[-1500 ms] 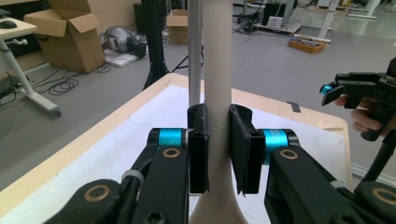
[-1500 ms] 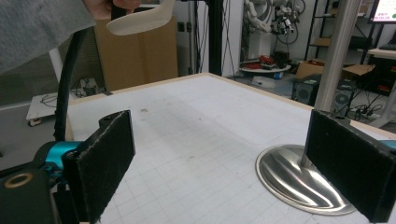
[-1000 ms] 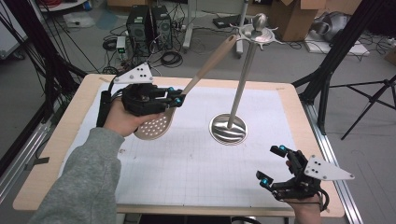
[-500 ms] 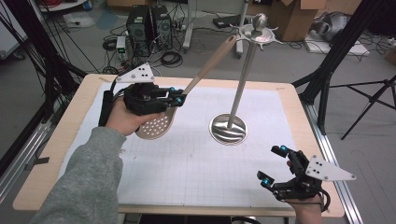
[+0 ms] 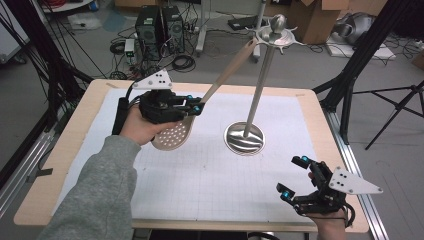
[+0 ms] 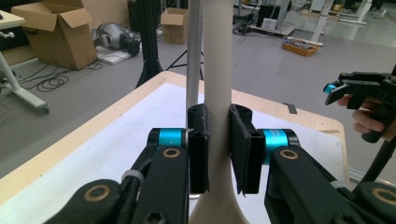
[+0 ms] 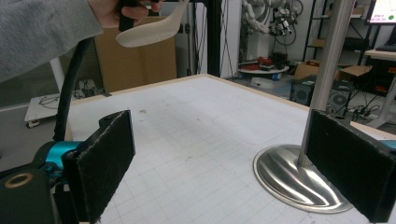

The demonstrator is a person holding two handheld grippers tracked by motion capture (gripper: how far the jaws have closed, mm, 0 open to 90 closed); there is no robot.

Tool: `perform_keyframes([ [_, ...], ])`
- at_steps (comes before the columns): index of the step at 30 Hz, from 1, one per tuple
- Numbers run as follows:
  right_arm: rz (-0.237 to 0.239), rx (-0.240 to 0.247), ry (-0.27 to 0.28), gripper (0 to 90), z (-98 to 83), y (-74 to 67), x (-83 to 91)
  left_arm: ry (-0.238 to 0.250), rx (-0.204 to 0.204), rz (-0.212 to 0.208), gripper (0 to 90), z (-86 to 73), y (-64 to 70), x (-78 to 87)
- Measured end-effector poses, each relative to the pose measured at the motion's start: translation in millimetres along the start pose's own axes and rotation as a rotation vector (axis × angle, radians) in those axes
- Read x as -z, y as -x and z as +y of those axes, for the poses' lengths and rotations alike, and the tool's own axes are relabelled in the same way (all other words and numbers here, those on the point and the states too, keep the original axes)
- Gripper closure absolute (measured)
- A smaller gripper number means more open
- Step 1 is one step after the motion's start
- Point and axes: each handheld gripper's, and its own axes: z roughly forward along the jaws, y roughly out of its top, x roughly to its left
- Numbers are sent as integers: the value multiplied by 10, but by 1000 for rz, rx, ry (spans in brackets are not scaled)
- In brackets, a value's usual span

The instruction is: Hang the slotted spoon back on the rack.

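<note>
White gridded matting on a pale wooden table (image 5: 320, 107), cabled floor beyond.

High view: the left gripper (image 5: 192, 107) is clamped on the neck of a beige perforated skimmer spoon with a long pale handle (image 5: 172, 135), bowl raised just beneath and behind its jaws, handle slanting ahead toward the hooked crown of a polished steel utensil stand with a round base (image 5: 244, 137). The right gripper (image 5: 292, 175), jaws spread and holding nothing, rests near the table's front edge, well apart from the stand.

Left gripper view: its fingers (image 6: 198, 144) press both sides of the handle (image 6: 217, 70); the stand's pole (image 6: 193, 56) rises just beyond them. The pad contact is plain here, whereas the high view hides it under the gripper body.

Right gripper view: wide pads (image 7: 100, 158) frame bare matting; the stand's base (image 7: 289, 179) lies ahead by the far pad and the spoon's bowl (image 7: 149, 30) hangs high ahead, clear of the table, which the high view cannot confirm.

Risk: the handle tip may strike the crown instead of catching a hook, rocking the unsteadied stand; the smooth handle could also pivot between the pads.
</note>
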Motion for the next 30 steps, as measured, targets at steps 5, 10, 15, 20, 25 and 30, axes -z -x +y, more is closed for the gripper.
perform_keyframes([
  [5,-6,2,6,74,5,4,17,-6,-2,-6,778,-6,11,-63],
  [10,-2,-4,5,74,8,-5,16,-12,1,-2,778,-10,14,-111],
  [15,0,3,8,74,13,-6,14,-27,1,3,778,-12,24,-177],
  [20,1,6,13,74,20,-9,22,-40,3,16,778,-8,31,-235],
  [25,0,-3,13,74,14,-6,25,-54,1,21,778,-9,25,-279],
  [30,1,-7,11,74,8,0,26,-64,5,23,778,-10,20,-319],
])
